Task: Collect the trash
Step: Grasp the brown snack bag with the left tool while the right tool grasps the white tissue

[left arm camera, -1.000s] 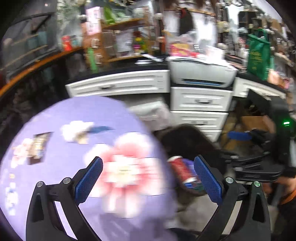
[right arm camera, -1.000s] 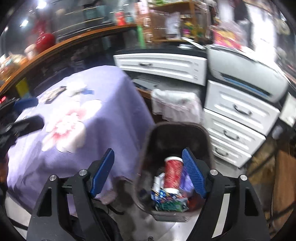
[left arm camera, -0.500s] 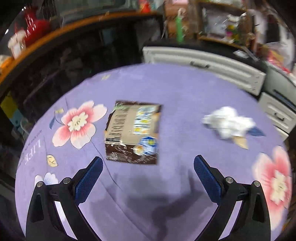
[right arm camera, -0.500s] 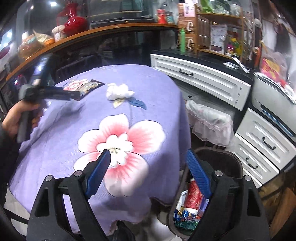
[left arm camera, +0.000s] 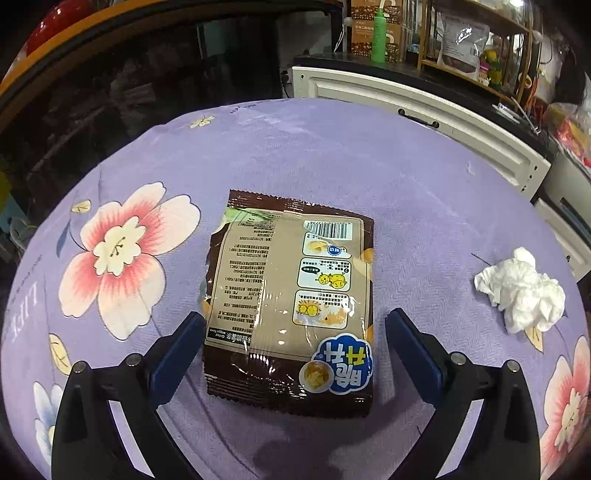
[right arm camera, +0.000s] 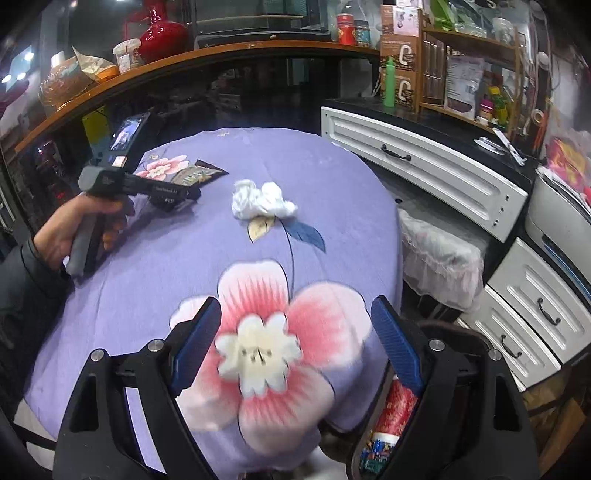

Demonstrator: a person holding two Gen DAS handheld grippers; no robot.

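A brown snack packet (left arm camera: pixel 290 295) lies flat, back side up, on the purple flowered tablecloth (left arm camera: pixel 369 166). My left gripper (left arm camera: pixel 293 343) is open, its blue pads either side of the packet's near end, not clamped on it. A crumpled white tissue (left arm camera: pixel 521 291) lies to the packet's right. In the right wrist view the packet (right arm camera: pixel 195 173) and tissue (right arm camera: pixel 260 199) lie far on the table, with the left gripper's body (right arm camera: pixel 129 184) over the packet. My right gripper (right arm camera: pixel 295 339) is open and empty above the table's near edge.
A dark trash bin (right arm camera: pixel 399 417) holding a red cup and wrappers stands on the floor beside the table's right edge. White drawer cabinets (right arm camera: pixel 424 173) run along the right. A wooden counter with a red vase (right arm camera: pixel 162 33) curves behind the table.
My left gripper swung from the bin to the table and closed in on the snack packet, which now sits between its pads. My right gripper lifted from the bin toward the table.
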